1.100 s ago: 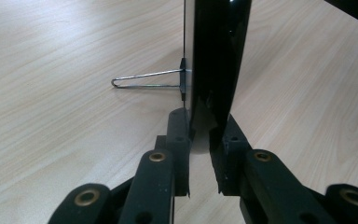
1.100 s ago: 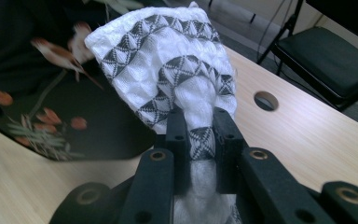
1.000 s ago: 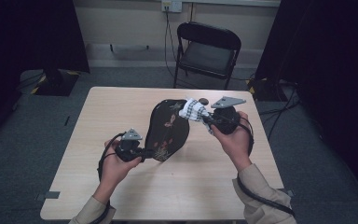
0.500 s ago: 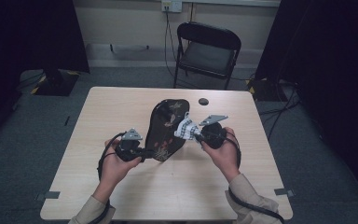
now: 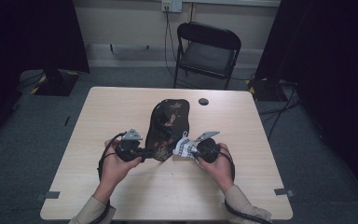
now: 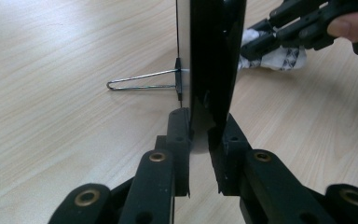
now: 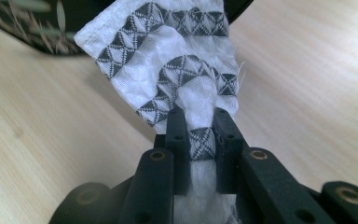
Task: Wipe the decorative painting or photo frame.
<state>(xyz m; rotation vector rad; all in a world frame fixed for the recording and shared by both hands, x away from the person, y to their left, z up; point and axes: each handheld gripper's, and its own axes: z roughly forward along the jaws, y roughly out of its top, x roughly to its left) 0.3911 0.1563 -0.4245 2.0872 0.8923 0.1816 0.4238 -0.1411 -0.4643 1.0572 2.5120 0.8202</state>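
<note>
The black plate with a leaf pattern [image 5: 167, 126] stands on edge on the bench [image 5: 98, 116], its near rim clamped between the jaws of the left tongs [image 6: 199, 126], a thin wire stand [image 6: 142, 79] jutting from its back. Just right of that grip, the right tongs [image 7: 200, 128] are clenched on a bunched white cloth with dark triangle bands [image 7: 168, 70], which lies against the plate's lower edge.

From my remote station I saw the left gripper [image 5: 142, 153] clamped on the near edge of a black, leaf-patterned plaque [image 5: 168, 122] on the wooden table [image 5: 121, 107]. The right gripper [image 5: 192, 151] held a white patterned cloth [image 5: 182, 146] against the plaque's near right edge. A black chair [image 5: 207, 51] stood beyond.
</note>
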